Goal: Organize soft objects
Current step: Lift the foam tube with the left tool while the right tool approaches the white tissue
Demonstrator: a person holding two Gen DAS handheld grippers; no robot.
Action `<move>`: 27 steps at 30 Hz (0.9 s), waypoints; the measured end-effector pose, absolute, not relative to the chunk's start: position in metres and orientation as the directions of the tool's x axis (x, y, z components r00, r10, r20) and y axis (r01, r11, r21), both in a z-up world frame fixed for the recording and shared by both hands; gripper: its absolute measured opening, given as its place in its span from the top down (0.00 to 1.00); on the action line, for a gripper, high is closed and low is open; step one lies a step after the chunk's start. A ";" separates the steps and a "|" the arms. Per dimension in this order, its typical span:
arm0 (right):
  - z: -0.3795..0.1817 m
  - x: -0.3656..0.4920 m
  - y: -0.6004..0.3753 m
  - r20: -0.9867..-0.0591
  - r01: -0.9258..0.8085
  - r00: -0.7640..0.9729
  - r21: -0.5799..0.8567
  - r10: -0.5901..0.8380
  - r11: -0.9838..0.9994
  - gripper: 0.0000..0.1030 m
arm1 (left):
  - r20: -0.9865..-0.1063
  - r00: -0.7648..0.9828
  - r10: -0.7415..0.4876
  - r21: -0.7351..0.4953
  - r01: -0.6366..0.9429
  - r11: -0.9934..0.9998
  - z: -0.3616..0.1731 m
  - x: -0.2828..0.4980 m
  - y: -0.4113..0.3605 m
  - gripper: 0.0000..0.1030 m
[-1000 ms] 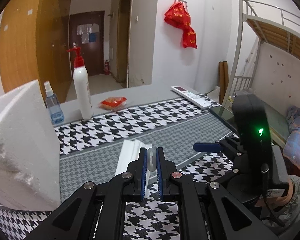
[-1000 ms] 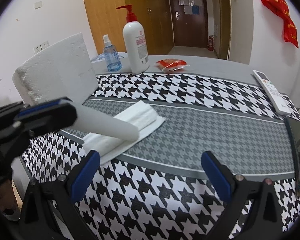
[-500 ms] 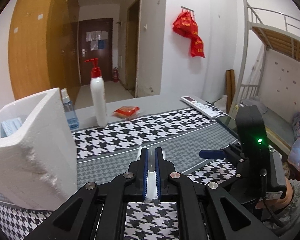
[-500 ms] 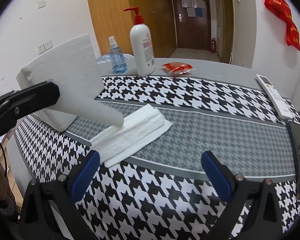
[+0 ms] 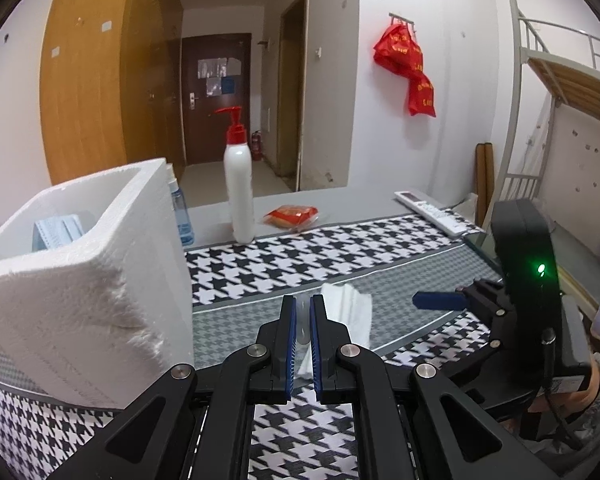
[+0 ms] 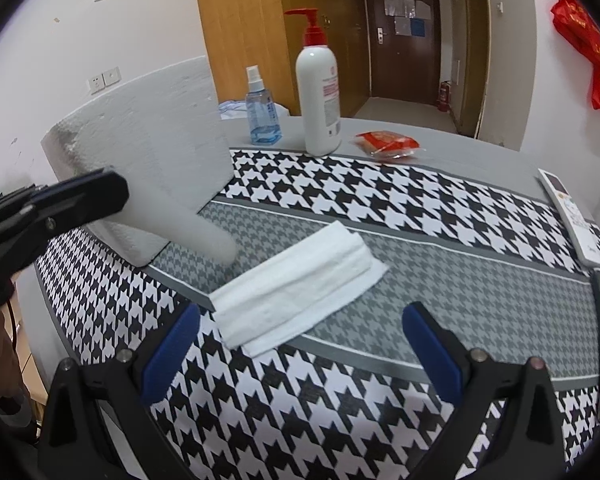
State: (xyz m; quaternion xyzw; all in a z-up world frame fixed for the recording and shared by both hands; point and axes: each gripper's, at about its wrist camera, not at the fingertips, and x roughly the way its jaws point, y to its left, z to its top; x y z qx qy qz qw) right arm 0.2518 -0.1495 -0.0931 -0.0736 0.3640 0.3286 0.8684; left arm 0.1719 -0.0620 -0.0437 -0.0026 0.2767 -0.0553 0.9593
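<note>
Between the jaws of the left gripper (image 5: 303,334), in the left wrist view, a pale translucent cylinder (image 5: 302,320) is pinched, the blue pads pressed against its two sides. Just ahead and to the right of these jaws a folded white towel (image 5: 350,312) lies flat on the grey band of the houndstooth tabletop (image 5: 340,248). To the left of the jaws stands a white foam box (image 5: 84,280), open at the top, with a light blue item (image 5: 56,232) inside it. Farther ahead of the jaws stand a white pump bottle (image 5: 239,184) and a blue spray bottle (image 5: 180,216), with a red packet (image 5: 292,216) and a remote control (image 5: 432,212) beyond on the right. The right gripper (image 5: 440,301) shows at the right edge of this view. In the right wrist view, the jaws of the right gripper (image 6: 300,352) are spread wide with nothing between the pads. The folded white towel (image 6: 300,288) lies just ahead of them, between the two blue pads in line of sight and not touched by either. To the left of the jaws, the left gripper (image 6: 80,196) holds the cylinder (image 6: 196,236) clear of the towel, its free end pointing toward the towel's left part. The foam box (image 6: 148,152) stands behind it.
</note>
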 end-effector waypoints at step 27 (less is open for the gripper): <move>-0.105 0.270 -0.122 -0.729 -0.660 0.459 0.103 0.508 0.744 0.01 | -0.592 0.801 -0.086 -0.036 0.080 0.996 -0.065 0.177 -0.049 0.93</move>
